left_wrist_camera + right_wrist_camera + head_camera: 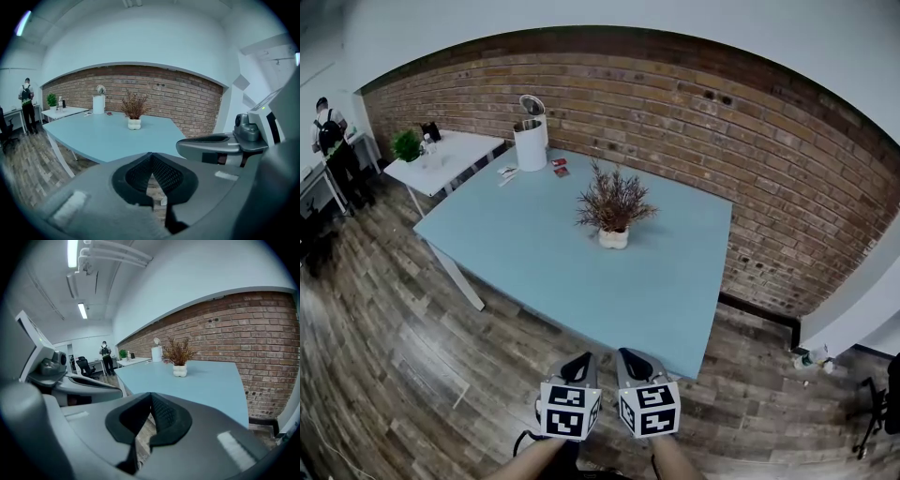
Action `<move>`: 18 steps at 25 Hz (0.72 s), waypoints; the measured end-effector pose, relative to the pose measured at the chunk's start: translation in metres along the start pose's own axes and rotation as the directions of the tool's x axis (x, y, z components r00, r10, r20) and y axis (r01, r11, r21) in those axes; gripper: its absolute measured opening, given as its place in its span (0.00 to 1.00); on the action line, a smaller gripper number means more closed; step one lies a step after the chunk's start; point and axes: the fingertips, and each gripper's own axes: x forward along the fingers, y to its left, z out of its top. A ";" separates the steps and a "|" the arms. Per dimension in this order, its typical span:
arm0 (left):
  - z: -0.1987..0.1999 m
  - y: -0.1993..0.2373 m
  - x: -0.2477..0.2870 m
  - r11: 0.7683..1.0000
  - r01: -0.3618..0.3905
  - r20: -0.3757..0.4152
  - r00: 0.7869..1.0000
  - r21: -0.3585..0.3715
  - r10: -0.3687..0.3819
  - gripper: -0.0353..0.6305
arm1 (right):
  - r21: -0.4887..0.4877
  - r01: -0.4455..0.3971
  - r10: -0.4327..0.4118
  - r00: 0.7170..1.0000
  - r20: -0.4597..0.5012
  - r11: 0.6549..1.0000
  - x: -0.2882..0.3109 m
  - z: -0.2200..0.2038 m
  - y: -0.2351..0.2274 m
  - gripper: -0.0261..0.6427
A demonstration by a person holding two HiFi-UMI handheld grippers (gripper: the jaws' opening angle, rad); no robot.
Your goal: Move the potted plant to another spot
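The potted plant [613,210], dry brown twigs in a small white pot, stands upright near the middle of the light blue table [534,253]. Both grippers hang side by side over the wooden floor, short of the table's near edge and well apart from the plant. My left gripper [580,362] is shut and holds nothing. My right gripper [629,358] is also shut and empty. The left gripper view has the plant [134,108] far ahead beyond its closed jaws [151,159]. In the right gripper view the plant [179,356] stands ahead and slightly right of the closed jaws [151,399].
A white kettle-like appliance [530,141] and small red items [560,168] sit at the table's far corner. A white side table [450,155] with a green plant [406,144] stands at the left, and a person [328,131] beyond it. A brick wall [750,169] runs behind.
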 end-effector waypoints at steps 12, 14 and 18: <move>0.049 0.068 0.048 0.997 0.082 -0.007 0.997 0.010 -0.082 0.05 | 0.005 0.097 -0.097 0.995 -0.025 0.995 0.080 0.048 -0.009 0.05; 0.056 0.081 0.055 0.996 0.093 -0.008 0.996 0.012 -0.093 0.05 | 0.001 0.115 -0.115 0.993 -0.023 0.993 0.092 0.057 -0.011 0.05; 0.069 0.106 0.066 0.993 0.114 -0.012 0.993 0.017 -0.114 0.05 | -0.007 0.159 -0.159 0.987 -0.017 0.987 0.116 0.078 -0.018 0.05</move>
